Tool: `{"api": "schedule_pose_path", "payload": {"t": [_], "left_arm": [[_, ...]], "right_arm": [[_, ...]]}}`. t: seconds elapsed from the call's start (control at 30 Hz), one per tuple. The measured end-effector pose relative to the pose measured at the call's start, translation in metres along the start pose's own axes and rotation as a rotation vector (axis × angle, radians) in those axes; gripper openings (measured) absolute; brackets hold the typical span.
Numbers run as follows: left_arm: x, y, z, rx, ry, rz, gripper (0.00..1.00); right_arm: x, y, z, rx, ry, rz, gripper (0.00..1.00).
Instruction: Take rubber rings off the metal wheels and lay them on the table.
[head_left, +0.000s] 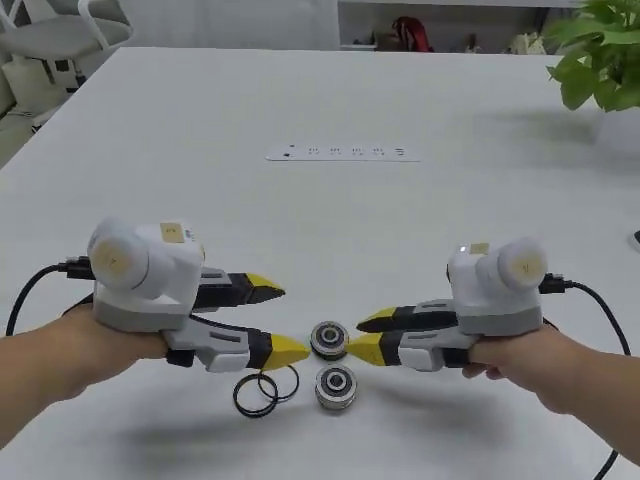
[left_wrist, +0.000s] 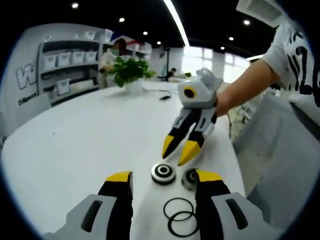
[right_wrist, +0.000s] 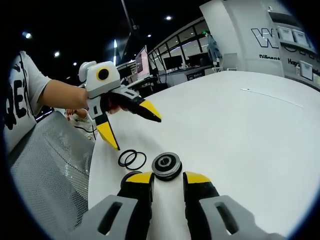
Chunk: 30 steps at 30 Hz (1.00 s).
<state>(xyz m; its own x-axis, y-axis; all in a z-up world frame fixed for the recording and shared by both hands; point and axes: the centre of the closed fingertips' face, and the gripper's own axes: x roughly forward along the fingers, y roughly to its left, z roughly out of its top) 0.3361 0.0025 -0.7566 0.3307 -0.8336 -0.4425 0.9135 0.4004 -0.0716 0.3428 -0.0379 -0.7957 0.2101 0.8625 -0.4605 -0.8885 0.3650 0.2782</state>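
Tongs apart on both sides: we hold left tongs (head_left: 278, 320) spread wide, right tongs (head_left: 360, 334) parted less, nothing in either. Right tongs' tips sit just beside far metal wheel (head_left: 329, 339); near metal wheel (head_left: 336, 387) close by on white worktop (head_left: 400, 230). Two overlapping rubber rings (head_left: 266, 390) lie flat beside wheels, w/ left tongs above.

Two metal wheels (head_left: 329, 339) flat on desk (head_left: 420, 240), close together. Two black rubber rings (head_left: 262, 380) overlapping beside them, seemingly both off.

A white table (head_left: 300, 100), leafy plant (head_left: 600, 55), storage shelves (left_wrist: 67, 67), ceiling strip light (left_wrist: 175, 22).
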Motion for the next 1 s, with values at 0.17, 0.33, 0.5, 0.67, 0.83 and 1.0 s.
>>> {"api": "schedule_pose_path", "payload": {"t": [0.17,0.33,0.5,0.67,0.83,1.0], "left_arm": [[0.008,0.005,-0.004,-0.019,0.004,0.004,0.47],[0.016,0.005,-0.006,-0.031,0.009,-0.001,0.44],[0.024,0.004,-0.011,-0.036,0.024,-0.009,0.41],[0.032,0.002,-0.015,-0.038,0.038,-0.023,0.36],[0.037,0.0,-0.018,-0.038,0.048,-0.033,0.32],[0.043,-0.001,-0.018,-0.04,0.048,-0.029,0.3]], "right_arm": [[0.003,-0.002,-0.004,-0.011,0.009,-0.002,0.2],[0.005,-0.003,-0.004,-0.013,0.01,0.001,0.19],[0.006,-0.003,-0.006,-0.018,0.016,0.005,0.2],[0.007,-0.005,-0.008,-0.023,0.021,0.007,0.17],[0.008,-0.006,-0.008,-0.023,0.016,0.011,0.17],[0.008,-0.005,-0.008,-0.023,0.015,0.011,0.17]]}}
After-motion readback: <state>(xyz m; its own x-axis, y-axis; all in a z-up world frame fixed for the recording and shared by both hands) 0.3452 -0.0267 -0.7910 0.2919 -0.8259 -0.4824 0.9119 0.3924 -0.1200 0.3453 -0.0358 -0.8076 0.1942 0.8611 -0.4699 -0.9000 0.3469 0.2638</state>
